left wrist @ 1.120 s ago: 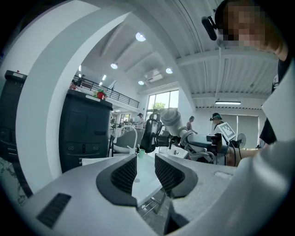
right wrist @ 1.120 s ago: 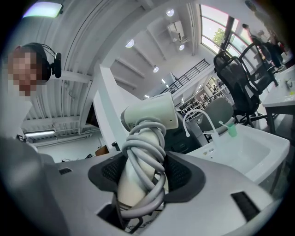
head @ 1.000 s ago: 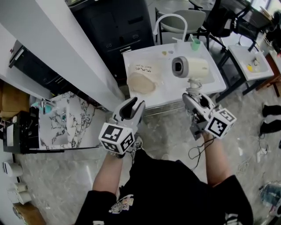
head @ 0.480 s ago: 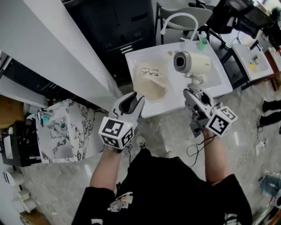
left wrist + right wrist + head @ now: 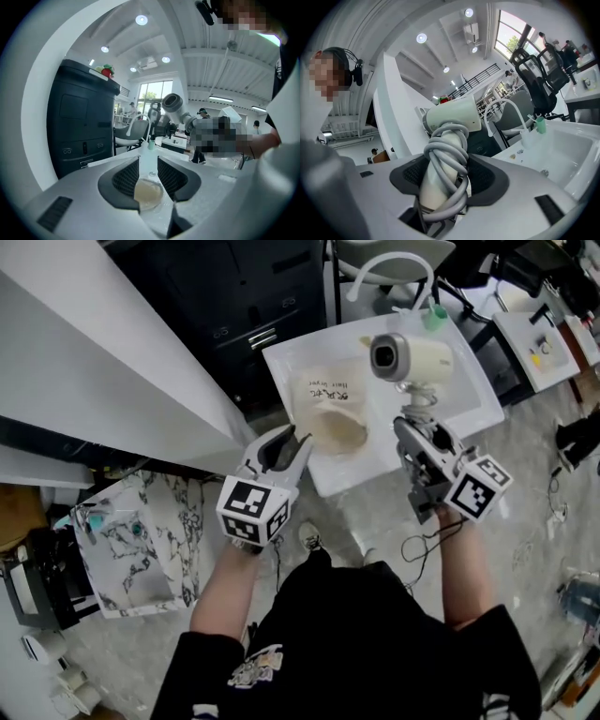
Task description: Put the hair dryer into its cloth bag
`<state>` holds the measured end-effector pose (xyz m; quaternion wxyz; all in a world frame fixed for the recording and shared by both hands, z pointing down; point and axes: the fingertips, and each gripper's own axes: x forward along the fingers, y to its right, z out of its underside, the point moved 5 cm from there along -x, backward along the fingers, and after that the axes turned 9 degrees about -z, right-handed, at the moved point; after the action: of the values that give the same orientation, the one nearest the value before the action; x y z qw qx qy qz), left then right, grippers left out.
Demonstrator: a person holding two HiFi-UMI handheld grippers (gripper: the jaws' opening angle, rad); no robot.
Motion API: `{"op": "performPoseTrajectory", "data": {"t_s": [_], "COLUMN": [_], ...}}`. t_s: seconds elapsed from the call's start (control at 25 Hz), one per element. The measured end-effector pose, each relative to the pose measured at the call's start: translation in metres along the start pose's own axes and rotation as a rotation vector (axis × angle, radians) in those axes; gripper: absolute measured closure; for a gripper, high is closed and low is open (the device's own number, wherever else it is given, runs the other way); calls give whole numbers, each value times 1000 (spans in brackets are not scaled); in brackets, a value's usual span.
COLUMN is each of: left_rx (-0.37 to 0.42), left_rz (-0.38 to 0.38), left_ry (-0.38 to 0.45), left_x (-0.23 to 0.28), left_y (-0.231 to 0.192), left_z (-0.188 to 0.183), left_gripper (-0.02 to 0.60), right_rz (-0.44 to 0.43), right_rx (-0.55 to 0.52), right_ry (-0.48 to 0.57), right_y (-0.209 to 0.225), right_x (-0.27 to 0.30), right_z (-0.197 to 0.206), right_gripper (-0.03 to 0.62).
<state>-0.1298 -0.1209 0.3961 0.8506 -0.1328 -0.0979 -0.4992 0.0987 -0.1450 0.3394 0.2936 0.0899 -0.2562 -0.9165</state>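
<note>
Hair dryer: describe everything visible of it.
The hair dryer is cream plastic, with a barrel lying level and a dark round end facing the head camera. A grey cord is wound round its handle, which the right gripper clamps from below. Held in the air by the white table, it touches nothing else.

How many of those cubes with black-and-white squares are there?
2. One cube sits on the left gripper, the other on the right gripper holding the hair dryer. None seems hidden.

I see an open office or lab: black cabinet (image 5: 82,126) far left, office chair (image 5: 536,75) far right, white worktop (image 5: 464,404), ceiling lamps (image 5: 141,19).
</note>
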Motion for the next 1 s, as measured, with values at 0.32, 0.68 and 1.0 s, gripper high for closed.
{"op": "performPoseTrajectory", "data": {"t_s": [0.32,0.68,1.0], "left_rx": [36,107,117], "left_rz": [81,99,90], "left_ry": [-57,-134,-228], "left_x": [26,54,84], "left_y": [-27,-38,-44], "left_z": [13,38,63], "left_gripper": [468,456,439], "right_rz": [46,73,118], "right_rx": [9,21,110], "right_ry": [7,-11,-63], "right_y": [-1,0,30], "right_x": [31,36,36], "right_z": [10,20,38], "right_gripper": [349,349,349]}}
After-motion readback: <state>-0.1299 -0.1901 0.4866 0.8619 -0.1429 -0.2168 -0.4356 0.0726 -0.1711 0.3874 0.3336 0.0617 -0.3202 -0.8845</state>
